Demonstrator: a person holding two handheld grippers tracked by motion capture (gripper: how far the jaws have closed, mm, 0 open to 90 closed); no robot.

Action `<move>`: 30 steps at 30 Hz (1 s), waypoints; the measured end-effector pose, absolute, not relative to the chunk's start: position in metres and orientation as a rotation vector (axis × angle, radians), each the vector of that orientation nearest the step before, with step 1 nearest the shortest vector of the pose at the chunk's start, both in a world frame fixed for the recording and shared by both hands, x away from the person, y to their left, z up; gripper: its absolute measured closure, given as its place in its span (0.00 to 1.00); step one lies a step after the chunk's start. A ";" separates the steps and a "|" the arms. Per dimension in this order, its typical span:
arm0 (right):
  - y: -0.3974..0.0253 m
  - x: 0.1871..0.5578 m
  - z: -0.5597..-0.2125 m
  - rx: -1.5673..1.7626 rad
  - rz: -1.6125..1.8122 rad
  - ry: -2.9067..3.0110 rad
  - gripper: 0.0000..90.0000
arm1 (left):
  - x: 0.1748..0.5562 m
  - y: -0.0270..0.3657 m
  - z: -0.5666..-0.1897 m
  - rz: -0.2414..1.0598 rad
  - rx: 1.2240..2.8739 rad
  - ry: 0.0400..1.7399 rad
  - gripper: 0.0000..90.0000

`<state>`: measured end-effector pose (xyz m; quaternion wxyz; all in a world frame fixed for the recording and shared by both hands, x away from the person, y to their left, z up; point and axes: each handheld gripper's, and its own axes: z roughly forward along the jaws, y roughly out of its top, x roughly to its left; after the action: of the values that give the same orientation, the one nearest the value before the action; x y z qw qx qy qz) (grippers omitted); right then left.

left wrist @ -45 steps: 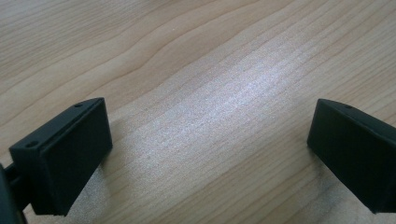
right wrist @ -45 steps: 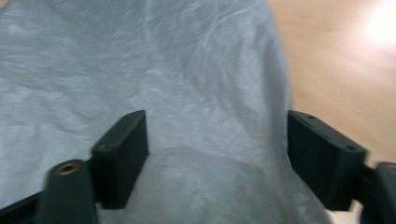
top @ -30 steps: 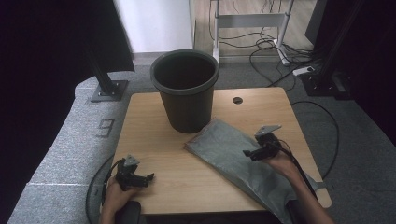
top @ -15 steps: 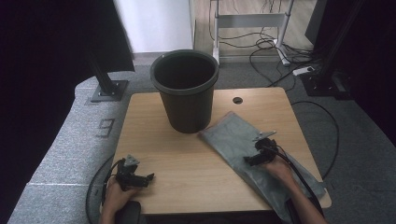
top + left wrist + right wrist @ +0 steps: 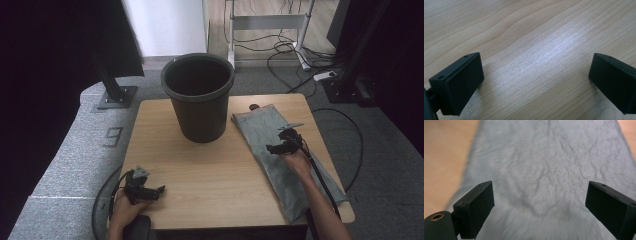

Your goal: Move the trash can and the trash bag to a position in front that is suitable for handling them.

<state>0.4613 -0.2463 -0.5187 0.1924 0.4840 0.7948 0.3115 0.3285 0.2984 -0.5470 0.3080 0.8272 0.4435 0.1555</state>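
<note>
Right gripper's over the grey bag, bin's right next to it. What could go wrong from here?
1. The right gripper is open over the flat grey bag; the sheet lies flush on the table, so the jaws may slide off without pinching it.
2. The bag's near end overhangs the table edge; a tug might drag it off.
3. The bin stands close beside; a swing could knock it.

One dark bin (image 5: pixel 198 95), one grey bag (image 5: pixel 280 155), two tongs, one table (image 5: pixel 210 175).
</note>
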 end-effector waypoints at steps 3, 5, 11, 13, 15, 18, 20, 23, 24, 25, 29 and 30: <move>-0.247 0.447 -0.510 1.304 0.867 2.267 0.10 | 0.329 0.298 -0.547 0.411 2.187 1.173 0.00; -0.254 0.420 -0.506 1.257 0.891 2.323 0.15 | 0.328 0.298 -0.547 0.412 2.188 1.174 0.00; -0.271 0.380 -0.518 1.256 0.858 2.406 0.25 | 0.329 0.298 -0.547 0.413 2.187 1.175 0.00; -0.272 0.370 -0.528 1.243 0.802 2.436 0.28 | 0.329 0.298 -0.547 0.413 2.187 1.175 0.00; -0.268 0.366 -0.535 1.239 0.786 2.453 0.28 | 0.328 0.298 -0.547 0.414 2.186 1.176 0.00; -0.249 0.370 -0.538 1.206 0.839 2.434 0.29 | 0.329 0.298 -0.547 0.414 2.186 1.177 0.00; -0.237 0.376 -0.539 1.186 0.859 2.444 0.29 | 0.329 0.298 -0.547 0.414 2.186 1.177 0.00; -0.213 0.387 -0.539 1.151 0.889 2.462 0.27 | 0.328 0.298 -0.547 0.414 2.186 1.177 0.00; -0.210 0.389 -0.537 1.154 0.908 2.463 0.27 | 0.328 0.298 -0.547 0.414 2.186 1.177 0.00; -0.210 0.389 -0.537 1.154 0.908 2.463 0.27 | 0.328 0.298 -0.547 0.414 2.186 1.177 0.00; -0.222 0.395 -0.517 1.177 0.921 2.412 0.25 | 0.329 0.298 -0.547 0.414 2.186 1.177 0.00; -0.231 0.396 -0.514 1.180 0.889 2.395 0.24 | 0.329 0.298 -0.547 0.414 2.186 1.177 0.00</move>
<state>0.3955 -0.2315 -0.5138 0.1631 0.4138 0.8397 0.3115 0.3285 0.2980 -0.5470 0.3073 0.8264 0.4450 0.1565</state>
